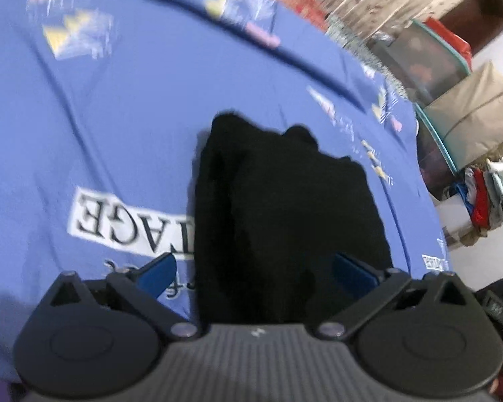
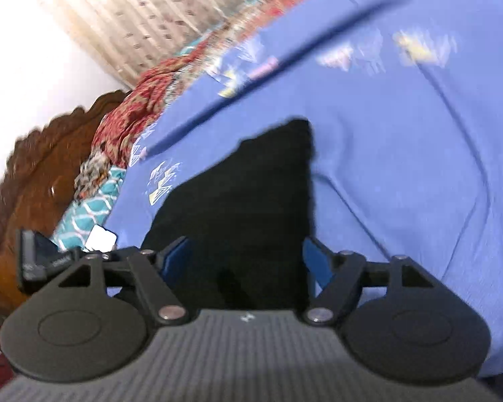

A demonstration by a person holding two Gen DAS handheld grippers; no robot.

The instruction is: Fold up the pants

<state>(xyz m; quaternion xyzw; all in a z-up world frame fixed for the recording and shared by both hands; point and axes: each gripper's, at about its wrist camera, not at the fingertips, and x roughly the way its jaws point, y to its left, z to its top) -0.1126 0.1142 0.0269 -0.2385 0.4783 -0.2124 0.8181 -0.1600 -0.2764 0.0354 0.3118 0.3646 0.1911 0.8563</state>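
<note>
The black pants (image 1: 285,207) lie in a folded heap on a blue printed bedsheet (image 1: 134,100). My left gripper (image 1: 255,271) is open, its blue pads spread wide, just above the near end of the pants. In the right wrist view the pants (image 2: 248,201) show as a dark wedge on the sheet (image 2: 402,167). My right gripper (image 2: 246,261) is open too, with the cloth between and below its blue pads. Neither gripper holds anything.
A red patterned cloth (image 2: 134,110) and a carved wooden headboard (image 2: 40,174) border the bed. Storage boxes (image 1: 452,83) and a pile of clothes (image 1: 486,197) stand beyond the bed's right edge. A beige curtain (image 2: 144,10) hangs behind. The other gripper's tip (image 2: 37,258) shows at the left.
</note>
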